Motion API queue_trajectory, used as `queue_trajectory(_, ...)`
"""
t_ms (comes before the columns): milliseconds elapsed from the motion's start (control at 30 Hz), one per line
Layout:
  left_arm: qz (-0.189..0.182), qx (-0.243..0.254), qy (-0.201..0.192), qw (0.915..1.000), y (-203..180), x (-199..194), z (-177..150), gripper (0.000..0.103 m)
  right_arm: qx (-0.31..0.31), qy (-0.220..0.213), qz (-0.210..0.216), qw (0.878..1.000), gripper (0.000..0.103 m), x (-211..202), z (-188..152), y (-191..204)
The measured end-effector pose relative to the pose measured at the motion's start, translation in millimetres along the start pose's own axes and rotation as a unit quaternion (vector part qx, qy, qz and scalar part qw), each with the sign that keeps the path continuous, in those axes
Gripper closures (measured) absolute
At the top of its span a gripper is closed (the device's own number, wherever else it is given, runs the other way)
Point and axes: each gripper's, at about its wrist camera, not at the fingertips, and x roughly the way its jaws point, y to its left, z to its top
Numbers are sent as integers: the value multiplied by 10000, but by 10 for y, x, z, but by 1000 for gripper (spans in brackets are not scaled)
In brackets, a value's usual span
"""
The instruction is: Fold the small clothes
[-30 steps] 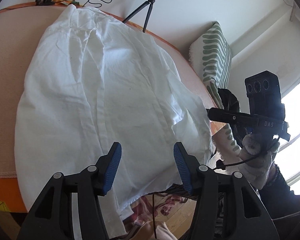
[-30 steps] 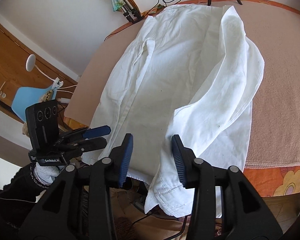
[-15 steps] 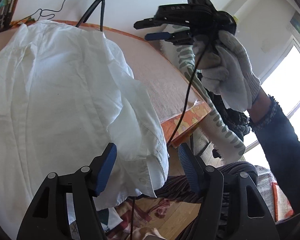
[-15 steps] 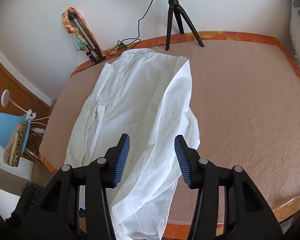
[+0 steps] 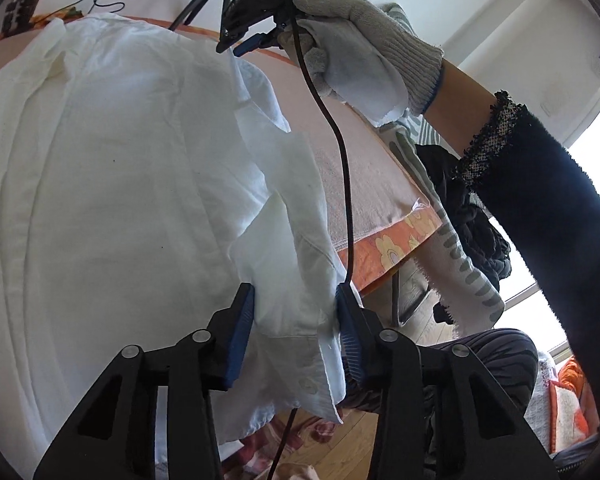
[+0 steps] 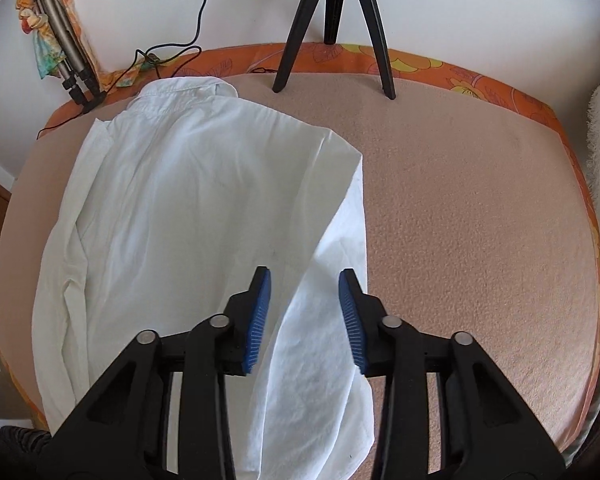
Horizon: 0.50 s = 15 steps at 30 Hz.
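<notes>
A white button shirt lies spread on the tan-covered table, collar at the far edge. Its right sleeve is folded along the body. In the left wrist view the shirt fills the left side and its cuff hangs off the near table edge. My left gripper is open with the cuff between its blue pads, not clamped. My right gripper is open above the folded sleeve. It also shows in the left wrist view, held in a white glove over the shirt's far part.
A black tripod stands at the table's far edge. A folded tripod with a cloth and a black cable sit at the far left. A striped cushion and dark clothes lie beyond the right edge.
My left gripper has moved in around the hanging cuff. My right gripper has moved forward and down over the shirt's folded sleeve, toward the table's far side.
</notes>
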Motion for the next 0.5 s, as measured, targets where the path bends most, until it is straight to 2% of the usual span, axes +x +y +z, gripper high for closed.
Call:
queue_trajectory(33,-84,-104,-7,9999,59,4,2,76,24,14,-3,10000,94,42,12,-2)
queue_trajectory(100,-223,-287,10,9993,158,8,3,85,21,-88,-18,10000,98,61,25,15)
queue_trajectory(200,-502,-601,-35,9969,288,-51,-16,90,-20,-237,219,9995,100,-29,36,115)
queue_trajectory(300,-830,-1045,-77,9910,418,-152,-73,90,-307,-340,476,9978,101,-108,60,358)
queue_trajectory(367,-893,-1228,-84,9884,502,-204,-127,90,-601,-237,725,9953,101,-71,68,547)
queue_trajectory(467,-860,-1425,77,9860,631,-203,-173,87,-783,-17,466,9958,99,54,69,715)
queue_trajectory(500,-802,-1504,111,9853,661,-214,-180,85,-771,35,571,9954,97,56,56,722)
